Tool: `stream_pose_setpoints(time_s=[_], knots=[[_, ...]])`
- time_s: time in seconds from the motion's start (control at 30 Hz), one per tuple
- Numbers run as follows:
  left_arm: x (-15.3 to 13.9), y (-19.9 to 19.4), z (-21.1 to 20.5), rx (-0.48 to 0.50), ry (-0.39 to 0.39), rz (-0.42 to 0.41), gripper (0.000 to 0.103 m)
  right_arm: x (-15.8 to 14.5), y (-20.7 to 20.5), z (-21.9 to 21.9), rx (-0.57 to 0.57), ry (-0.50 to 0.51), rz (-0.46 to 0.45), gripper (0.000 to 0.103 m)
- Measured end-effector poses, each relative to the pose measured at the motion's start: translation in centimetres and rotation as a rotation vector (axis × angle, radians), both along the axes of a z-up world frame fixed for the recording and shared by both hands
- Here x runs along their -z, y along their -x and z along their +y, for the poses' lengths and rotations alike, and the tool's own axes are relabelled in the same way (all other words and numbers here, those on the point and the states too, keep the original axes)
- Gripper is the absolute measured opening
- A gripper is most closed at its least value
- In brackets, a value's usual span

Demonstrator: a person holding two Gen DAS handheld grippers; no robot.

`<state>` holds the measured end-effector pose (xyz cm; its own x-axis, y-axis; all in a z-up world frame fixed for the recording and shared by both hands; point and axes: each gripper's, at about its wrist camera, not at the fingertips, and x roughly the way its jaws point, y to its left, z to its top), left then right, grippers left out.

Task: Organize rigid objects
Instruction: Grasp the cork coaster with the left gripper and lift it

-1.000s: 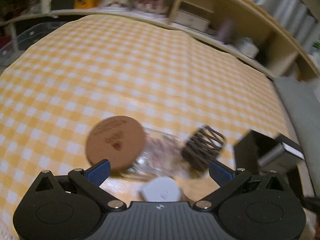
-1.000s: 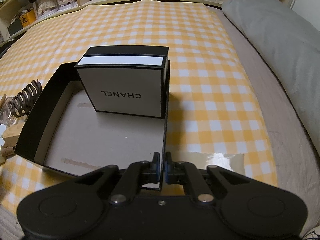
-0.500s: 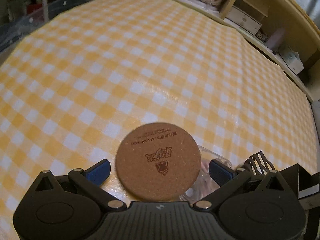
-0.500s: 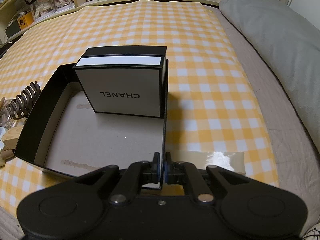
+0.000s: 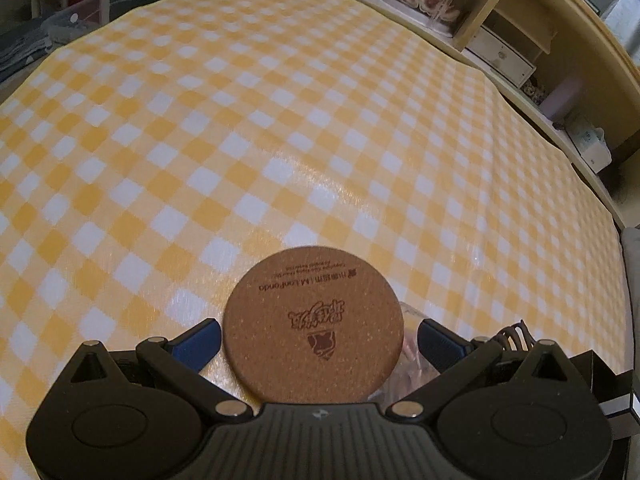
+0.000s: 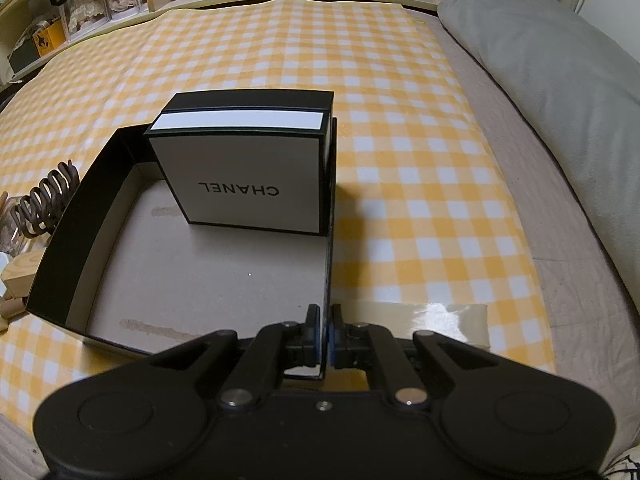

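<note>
Now left gripper (image 5: 318, 338), jaws apart, has swung to straddle round cork coaster (image 5: 313, 328), ready to grab; right gripper (image 6: 324, 334) stays clamped on black cardboard box wall (image 6: 329, 280).

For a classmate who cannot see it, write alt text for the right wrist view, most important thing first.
The right gripper is shut on the near right wall of an open black box on a yellow checked cloth. A white Chanel box stands in the far right corner. A brown hair claw lies outside, to the left.
</note>
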<state>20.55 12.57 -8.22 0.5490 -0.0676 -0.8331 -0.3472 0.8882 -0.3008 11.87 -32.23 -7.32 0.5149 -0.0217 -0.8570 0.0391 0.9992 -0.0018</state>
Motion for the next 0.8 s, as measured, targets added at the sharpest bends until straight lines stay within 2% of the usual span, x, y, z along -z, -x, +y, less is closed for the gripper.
stream_pose_setpoints(time_s=[0.13, 0.27, 0.4, 0.6, 0.8], knots=[[0.1, -0.5, -0.4, 0.030, -0.036, 0.003, 0.096, 0.0, 0.0, 0.0, 0.001, 0.000, -0.001, 0.004], [-0.1, -0.7, -0.4, 0.041, -0.042, 0.001, 0.096, 0.0, 0.0, 0.0, 0.000, 0.000, 0.000, 0.004], [-2.0, -0.3, -1.2, 0.070, -0.100, -0.092, 0.095, 0.0, 0.0, 0.0, 0.001, 0.000, 0.000, 0.004], [-5.5, 1.6, -5.2, 0.265, -0.110, -0.286, 0.094, 0.0, 0.0, 0.1, 0.002, 0.002, 0.001, 0.004], [-6.4, 4.0, -9.2, 0.461, -0.070, -0.341, 0.094, 0.0, 0.0, 0.1, 0.000, 0.007, 0.003, 0.004]])
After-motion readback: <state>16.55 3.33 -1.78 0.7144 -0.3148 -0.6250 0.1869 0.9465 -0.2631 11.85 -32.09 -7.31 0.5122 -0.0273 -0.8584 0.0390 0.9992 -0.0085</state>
